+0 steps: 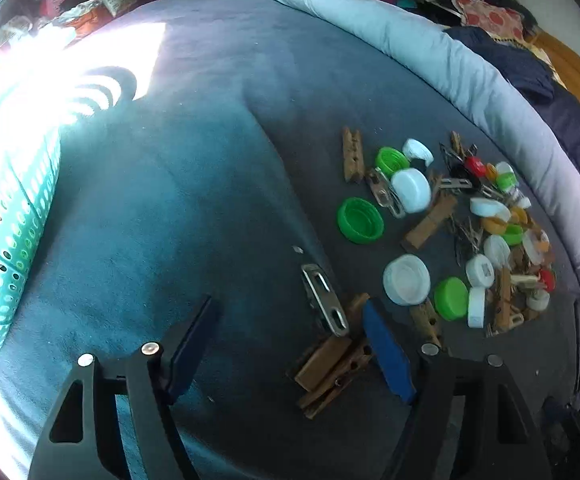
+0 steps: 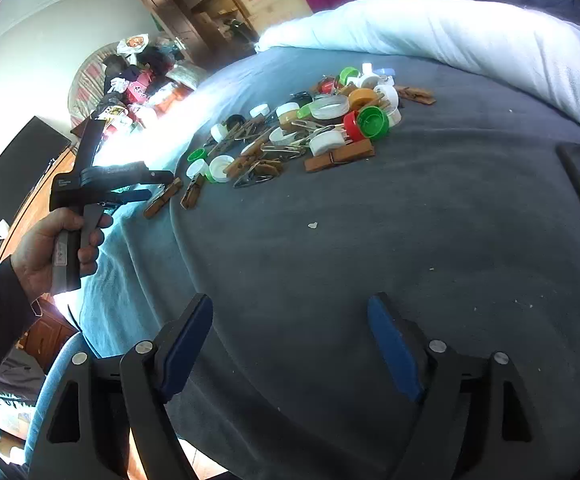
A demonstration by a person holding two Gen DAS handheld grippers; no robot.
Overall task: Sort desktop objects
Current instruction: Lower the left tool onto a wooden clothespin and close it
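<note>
Left gripper (image 1: 290, 344) tilted steeply down over the dark blue blanket (image 1: 209, 160), blue-padded tongs spread wide and pinching nothing; two wooden clothespins (image 1: 330, 372) and a flat metal clip (image 1: 324, 300) lying between the pads, untouched. Left hand (image 2: 53, 248) wrapped round the grey handle, dark sleeve at the wrist. Right gripper (image 2: 290, 344) angled down over bare blanket, tongs likewise spread and empty. Heaped toward the blanket's far edge, beside the pale rolled quilt (image 1: 430, 52): round plastic bottle caps (image 1: 406, 280), ribbed green and smooth white, among more wooden pins. Perforated teal basket (image 1: 5, 240) at the left edge
</note>
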